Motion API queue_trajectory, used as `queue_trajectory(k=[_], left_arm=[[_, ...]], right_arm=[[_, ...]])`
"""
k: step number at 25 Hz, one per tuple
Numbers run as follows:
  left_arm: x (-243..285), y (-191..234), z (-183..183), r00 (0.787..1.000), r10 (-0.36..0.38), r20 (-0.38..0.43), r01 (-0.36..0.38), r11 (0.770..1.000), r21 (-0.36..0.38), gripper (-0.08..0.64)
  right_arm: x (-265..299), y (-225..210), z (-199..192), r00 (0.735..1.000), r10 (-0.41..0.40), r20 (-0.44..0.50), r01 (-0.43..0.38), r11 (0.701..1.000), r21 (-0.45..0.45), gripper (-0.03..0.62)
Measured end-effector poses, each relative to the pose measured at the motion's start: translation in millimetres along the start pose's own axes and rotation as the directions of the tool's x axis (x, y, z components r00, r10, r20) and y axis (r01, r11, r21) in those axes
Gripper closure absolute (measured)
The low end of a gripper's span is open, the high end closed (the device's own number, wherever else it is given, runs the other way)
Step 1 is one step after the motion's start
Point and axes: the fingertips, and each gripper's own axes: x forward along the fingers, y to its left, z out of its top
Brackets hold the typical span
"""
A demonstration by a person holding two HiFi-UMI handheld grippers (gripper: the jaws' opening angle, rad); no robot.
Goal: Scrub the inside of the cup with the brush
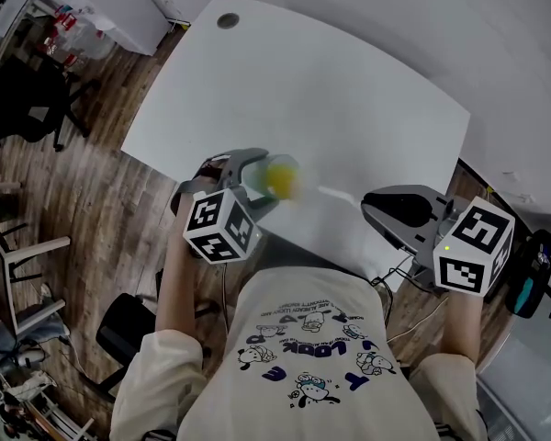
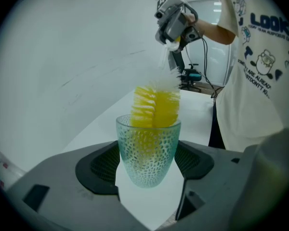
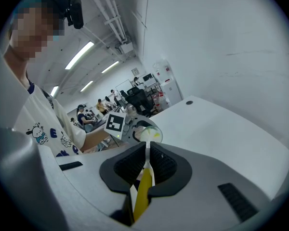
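Left hand-held gripper [image 2: 148, 170]: jaws closed on the lower body of the cup [image 2: 147, 141], one pad on each side.
Cup: clear blue-green, dimpled wall. It is held over the near edge of the table [image 1: 331, 90], toward the left corner, with its mouth turned toward the right hand-held gripper [image 3: 147, 150].
Right hand-held gripper: jaws clamped on the yellow handle of the brush [image 2: 156, 107], over the near edge toward the right corner.
Brush: yellow bristle head, lower part inside the cup, upper part standing out past the rim. White bristles at the neck, and a thin pale stem running back to the right jaws.
Table: white, with a round grey port [image 1: 228, 20] near the far left corner.
Person: cream printed shirt [image 1: 321, 356], at the near edge.
Floor [image 1: 101, 200]: wood planks, with a dark chair [image 1: 23, 99] to the left.
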Motion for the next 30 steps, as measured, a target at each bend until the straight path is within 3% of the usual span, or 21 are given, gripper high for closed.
queue_trajectory(k=[11,18,24,30], left_arm=[[1,3,-31,0.999,0.005,-0.046,-0.007,0.998,-0.058,0.204],[1,9,-42,0.998,0.028,-0.054,-0.036,0.99,-0.135,0.206],[0,23,-46,0.996,0.088,-0.03,-0.092,0.965,-0.244,0.206],[-2,35,-45,0.989,0.146,-0.003,-0.137,0.92,-0.367,0.206]], right_arm=[[-6,5,9,0.999,-0.006,0.044,0.005,1.0,0.005,0.549],[-16,8,13,0.995,0.01,0.096,-0.012,1.0,0.029,0.549],[-21,9,23,0.987,0.008,0.16,-0.016,0.999,0.046,0.549],[-33,-1,38,0.96,-0.049,0.275,0.025,0.996,0.091,0.549]])
